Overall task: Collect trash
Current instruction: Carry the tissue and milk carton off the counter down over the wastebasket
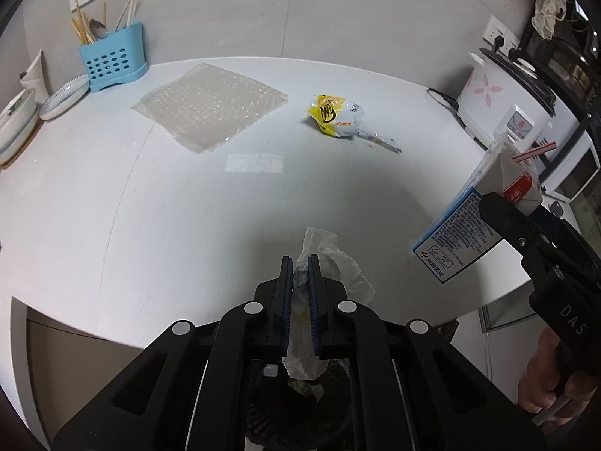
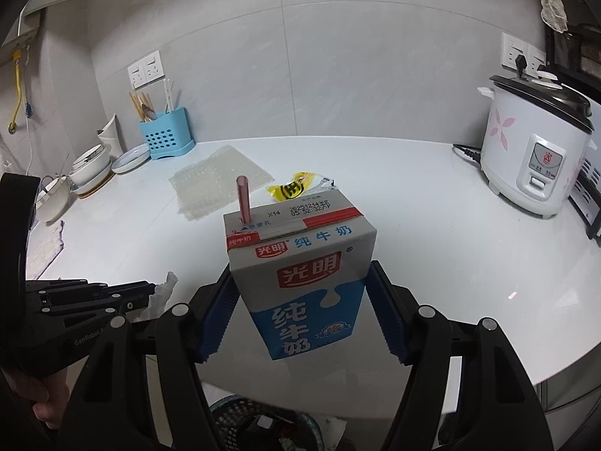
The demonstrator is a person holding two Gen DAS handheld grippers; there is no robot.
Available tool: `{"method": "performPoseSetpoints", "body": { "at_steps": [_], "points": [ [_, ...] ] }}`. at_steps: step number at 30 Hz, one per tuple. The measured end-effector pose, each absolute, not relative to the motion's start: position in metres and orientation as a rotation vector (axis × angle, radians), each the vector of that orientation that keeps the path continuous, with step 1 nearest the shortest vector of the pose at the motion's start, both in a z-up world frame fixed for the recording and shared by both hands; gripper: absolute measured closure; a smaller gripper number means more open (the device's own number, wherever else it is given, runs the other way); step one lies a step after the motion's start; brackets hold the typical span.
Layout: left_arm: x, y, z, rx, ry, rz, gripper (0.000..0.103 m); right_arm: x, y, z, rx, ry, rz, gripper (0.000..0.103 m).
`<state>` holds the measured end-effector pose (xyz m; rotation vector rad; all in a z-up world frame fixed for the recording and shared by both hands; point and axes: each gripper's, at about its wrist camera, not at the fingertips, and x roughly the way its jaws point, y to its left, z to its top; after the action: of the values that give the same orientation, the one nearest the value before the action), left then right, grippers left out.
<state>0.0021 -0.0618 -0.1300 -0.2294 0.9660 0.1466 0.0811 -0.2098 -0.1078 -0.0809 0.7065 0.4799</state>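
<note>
While the left gripper (image 1: 299,263) pinches a tissue (image 1: 330,251) and the right gripper (image 2: 300,300) clamps a milk carton (image 2: 300,274) over the bin (image 2: 225,413), the wrapper (image 1: 334,114) at 12 o'clock and the bubble wrap (image 1: 210,105) at 11 remain.

- A blue cutlery holder (image 2: 167,133) with chopsticks stands by the wall under the sockets (image 2: 146,69).
- A striped plate (image 2: 131,156) leans just beside it, next to stacked bowls (image 2: 90,169).
- A white rice cooker (image 2: 537,150) sits at the counter's (image 2: 432,225) right end, plugged in.
</note>
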Motion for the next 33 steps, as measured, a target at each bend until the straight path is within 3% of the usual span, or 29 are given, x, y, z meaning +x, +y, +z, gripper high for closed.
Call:
{"method": "performPoseSetpoints", "body": {
  "at_steps": [16,33],
  "points": [
    [-0.069,-0.064,-0.137,-0.195,0.985,0.100,0.096,-0.013,-0.202,-0.125,-0.056,0.776,0.532,0.038],
    [-0.109,-0.074,-0.212,-0.204,1.018,0.097,0.096,-0.055,-0.200,-0.205,-0.135,0.878,0.569,0.039]
  ]
}}
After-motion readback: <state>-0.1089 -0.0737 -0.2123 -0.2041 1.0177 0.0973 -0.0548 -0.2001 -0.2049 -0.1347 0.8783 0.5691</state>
